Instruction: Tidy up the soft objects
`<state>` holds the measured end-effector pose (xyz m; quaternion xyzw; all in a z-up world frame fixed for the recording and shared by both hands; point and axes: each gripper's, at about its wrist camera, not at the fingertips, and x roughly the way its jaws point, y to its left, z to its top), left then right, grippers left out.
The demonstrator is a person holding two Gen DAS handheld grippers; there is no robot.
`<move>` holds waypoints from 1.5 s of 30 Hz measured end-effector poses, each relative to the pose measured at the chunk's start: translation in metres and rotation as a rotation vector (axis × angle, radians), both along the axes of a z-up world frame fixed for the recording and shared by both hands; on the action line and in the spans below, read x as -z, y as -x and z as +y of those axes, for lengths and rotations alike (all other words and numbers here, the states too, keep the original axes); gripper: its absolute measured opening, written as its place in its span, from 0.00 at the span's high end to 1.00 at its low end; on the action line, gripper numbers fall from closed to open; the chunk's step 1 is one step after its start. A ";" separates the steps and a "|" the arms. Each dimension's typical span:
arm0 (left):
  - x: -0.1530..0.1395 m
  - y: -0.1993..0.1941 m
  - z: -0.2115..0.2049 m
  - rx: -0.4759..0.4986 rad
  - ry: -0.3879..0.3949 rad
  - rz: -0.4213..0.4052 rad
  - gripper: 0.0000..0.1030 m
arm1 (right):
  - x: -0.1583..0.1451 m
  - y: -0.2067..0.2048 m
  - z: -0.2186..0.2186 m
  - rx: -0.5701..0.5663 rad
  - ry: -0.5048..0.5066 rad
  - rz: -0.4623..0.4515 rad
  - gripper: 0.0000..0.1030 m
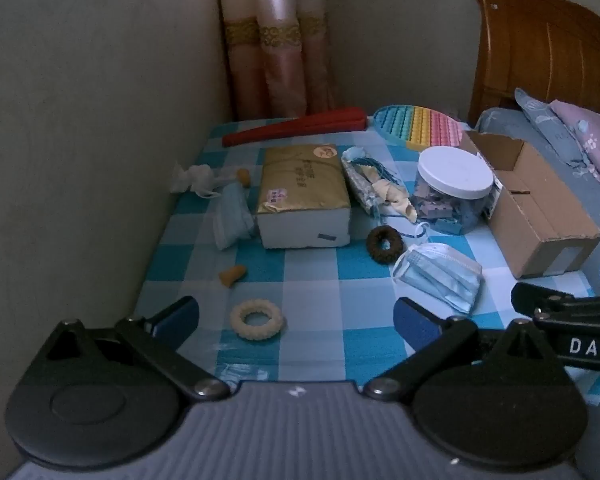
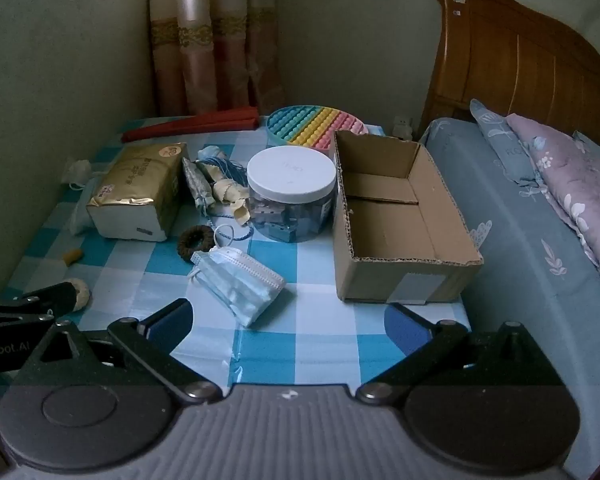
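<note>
the checked table (image 2: 320, 344) carried a mask (image 2: 238, 282) ahead of the right jaws, a box (image 2: 400, 216) ahead-right, and a cream ring (image 1: 256, 317) between the left jaws.

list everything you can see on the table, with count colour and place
cardboard box: 1, brown, open, right edge
jar: 1, clear, white lid, centre
face mask: 2, blue, front centre; second left of tissue pack
tissue pack: 1, gold
hair ring: 2, brown, centre; cream front left
bubble toy: 1, rainbow, back
fan: 1, red, folded, back
left gripper: open
right gripper: open
</note>
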<state>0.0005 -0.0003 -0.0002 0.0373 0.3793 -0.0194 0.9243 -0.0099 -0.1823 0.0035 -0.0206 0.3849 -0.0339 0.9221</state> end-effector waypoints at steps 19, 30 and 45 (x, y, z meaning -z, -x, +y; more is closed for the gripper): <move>-0.006 0.005 -0.001 0.003 0.001 -0.006 0.01 | 0.000 0.002 0.000 -0.001 -0.003 -0.004 0.00; -0.005 0.005 -0.001 0.003 -0.001 -0.006 0.01 | 0.000 0.002 0.002 -0.002 -0.003 -0.003 0.00; -0.005 0.004 0.000 0.000 0.000 -0.007 0.01 | 0.000 0.002 0.002 -0.002 -0.001 -0.003 0.00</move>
